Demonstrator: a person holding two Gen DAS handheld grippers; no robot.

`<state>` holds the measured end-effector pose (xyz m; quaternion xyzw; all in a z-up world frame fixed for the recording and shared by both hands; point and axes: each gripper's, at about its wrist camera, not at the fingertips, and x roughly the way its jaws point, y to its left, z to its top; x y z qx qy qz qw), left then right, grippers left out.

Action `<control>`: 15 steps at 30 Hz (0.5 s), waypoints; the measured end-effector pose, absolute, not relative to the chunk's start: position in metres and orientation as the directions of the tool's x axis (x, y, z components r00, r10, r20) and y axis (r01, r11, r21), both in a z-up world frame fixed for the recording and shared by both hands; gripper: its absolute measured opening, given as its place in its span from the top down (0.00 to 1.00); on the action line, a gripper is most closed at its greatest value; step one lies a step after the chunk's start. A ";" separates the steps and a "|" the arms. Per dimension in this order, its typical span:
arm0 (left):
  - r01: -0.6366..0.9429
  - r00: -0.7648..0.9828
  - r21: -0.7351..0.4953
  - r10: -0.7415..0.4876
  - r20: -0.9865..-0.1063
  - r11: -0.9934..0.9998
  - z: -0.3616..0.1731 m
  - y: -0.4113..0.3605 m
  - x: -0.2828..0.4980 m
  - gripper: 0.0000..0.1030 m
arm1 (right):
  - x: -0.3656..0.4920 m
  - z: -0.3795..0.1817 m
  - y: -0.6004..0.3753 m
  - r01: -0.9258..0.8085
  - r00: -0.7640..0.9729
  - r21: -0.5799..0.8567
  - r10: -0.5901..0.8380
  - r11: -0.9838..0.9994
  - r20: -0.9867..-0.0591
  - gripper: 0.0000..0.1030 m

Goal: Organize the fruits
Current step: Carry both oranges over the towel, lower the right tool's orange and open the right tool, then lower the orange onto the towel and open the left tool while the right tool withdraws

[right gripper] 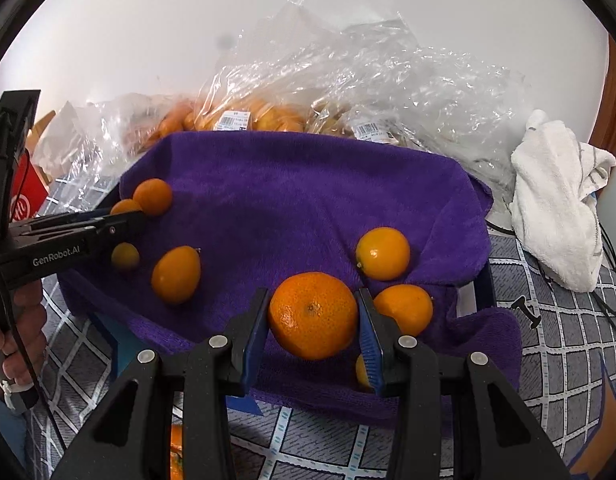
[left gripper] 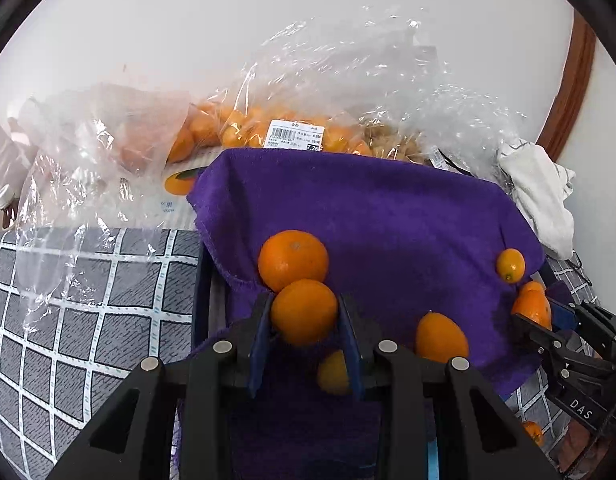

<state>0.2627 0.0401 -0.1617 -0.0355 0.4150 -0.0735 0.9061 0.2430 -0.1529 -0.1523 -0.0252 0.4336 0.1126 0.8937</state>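
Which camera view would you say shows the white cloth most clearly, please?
The right wrist view: the white cloth lies crumpled, whole and large beside the purple towel. The left wrist view shows it smaller, near the edge.

A grey covering [right gripper: 567,344] with a white grid pattern is carrying everything here, showing bare on both sides of the views. A bin draped in a purple towel [right gripper: 308,200] is sitting on it in the middle, with clear plastic bags [left gripper: 88,160] of fruit lying just behind and to the left. A crumpled white cloth [right gripper: 555,200] is resting to the right of the towel.
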 end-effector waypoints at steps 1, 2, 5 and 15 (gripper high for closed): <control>0.107 0.647 -0.126 -0.165 -0.745 0.986 -0.163 0.039 0.263 0.70 | 0.243 -0.153 -0.153 -0.222 0.595 0.051 0.176 0.974 -0.784 0.59; 0.108 0.646 -0.119 -0.161 -0.747 0.987 -0.165 0.038 0.263 0.70 | 0.244 -0.155 -0.152 -0.220 0.588 0.045 0.169 0.974 -0.791 0.59; 0.123 0.653 -0.097 -0.154 -0.742 0.988 -0.165 0.035 0.261 0.70 | 0.243 -0.156 -0.150 -0.216 0.584 0.024 0.149 0.976 -0.798 0.59; 0.120 0.671 -0.098 -0.153 -0.725 0.988 -0.155 0.036 0.251 0.55 | 0.212 -0.121 -0.155 -0.136 0.659 0.039 0.120 0.990 -0.743 0.35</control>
